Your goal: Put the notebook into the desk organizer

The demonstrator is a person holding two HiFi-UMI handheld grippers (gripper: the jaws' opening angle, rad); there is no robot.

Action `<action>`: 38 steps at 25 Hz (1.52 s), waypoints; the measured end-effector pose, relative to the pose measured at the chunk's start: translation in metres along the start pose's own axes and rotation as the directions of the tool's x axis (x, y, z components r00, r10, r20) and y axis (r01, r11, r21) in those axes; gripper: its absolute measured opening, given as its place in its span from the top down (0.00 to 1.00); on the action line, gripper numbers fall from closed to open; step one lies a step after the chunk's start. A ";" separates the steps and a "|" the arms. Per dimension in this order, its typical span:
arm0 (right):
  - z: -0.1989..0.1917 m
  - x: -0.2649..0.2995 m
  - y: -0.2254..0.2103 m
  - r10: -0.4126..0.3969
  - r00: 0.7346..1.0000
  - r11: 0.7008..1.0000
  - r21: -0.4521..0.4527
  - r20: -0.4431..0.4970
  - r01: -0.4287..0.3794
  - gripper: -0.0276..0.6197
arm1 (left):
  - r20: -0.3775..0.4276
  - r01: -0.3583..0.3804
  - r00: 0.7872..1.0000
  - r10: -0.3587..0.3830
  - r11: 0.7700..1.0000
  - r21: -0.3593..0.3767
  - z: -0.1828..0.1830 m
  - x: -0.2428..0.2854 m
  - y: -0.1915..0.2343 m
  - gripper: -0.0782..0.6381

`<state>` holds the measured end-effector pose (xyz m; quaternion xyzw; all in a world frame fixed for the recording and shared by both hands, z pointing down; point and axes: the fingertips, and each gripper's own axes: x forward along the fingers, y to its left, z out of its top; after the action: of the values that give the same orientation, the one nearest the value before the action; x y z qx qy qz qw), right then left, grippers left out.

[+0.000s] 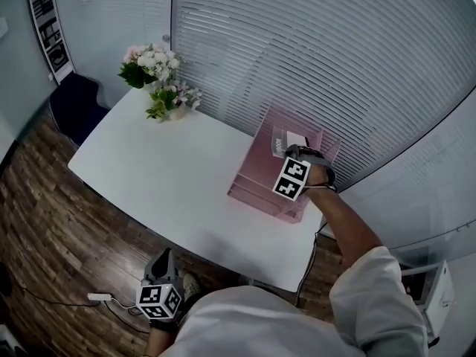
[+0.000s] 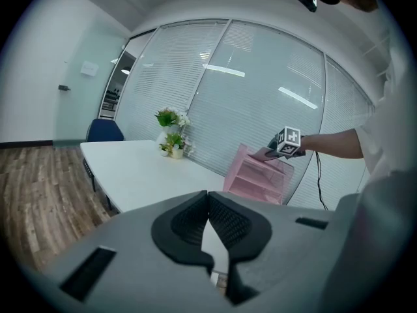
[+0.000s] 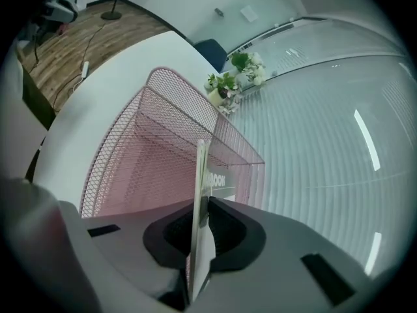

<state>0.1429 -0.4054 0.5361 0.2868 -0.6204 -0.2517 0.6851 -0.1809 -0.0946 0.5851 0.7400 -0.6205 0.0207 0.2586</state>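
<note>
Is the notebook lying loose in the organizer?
No, the right gripper grips the notebook by its edge, its jaws shut on it, at the pink organizer.

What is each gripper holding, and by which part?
The right gripper pinches the notebook by its near edge, at the desk organizer. The left gripper is shut and holds nothing.

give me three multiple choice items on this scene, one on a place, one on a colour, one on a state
1. Where on the table do the flowers stand? A far left corner B middle C near edge
2. What colour is the desk organizer? A black B pink C green
3. How is the right gripper? A open, empty B lying on the table C shut on the notebook
Answers: 1 A, the head view shows them there; 2 B, its mesh is pink; 3 C, its jaws pinch the notebook's edge.
</note>
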 end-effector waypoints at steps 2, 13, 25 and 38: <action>0.001 0.003 0.006 0.031 0.999 0.999 -0.009 -0.012 -0.032 0.91 | -0.001 -0.001 1.000 0.001 1.000 -0.006 -0.001 -0.001 0.003 0.88; 0.014 0.015 0.020 0.129 0.990 0.992 -0.007 -0.055 -0.130 0.89 | -0.006 -0.003 1.000 0.003 1.000 -0.023 -0.003 -0.004 0.016 0.88; 0.018 0.014 0.030 0.277 0.960 0.960 0.060 -0.028 -0.275 0.78 | -0.016 0.003 1.000 -0.003 0.999 -0.032 -0.003 -0.001 0.021 0.88; 0.027 0.001 0.030 0.509 0.858 0.841 0.172 0.075 -0.514 0.62 | -0.020 0.005 1.000 -0.006 0.999 -0.039 -0.003 0.005 0.027 0.88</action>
<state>0.1161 -0.3875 0.5597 0.1705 -0.7040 -0.0048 0.6895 -0.2039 -0.1005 0.5985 0.7362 -0.6161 0.0154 0.2795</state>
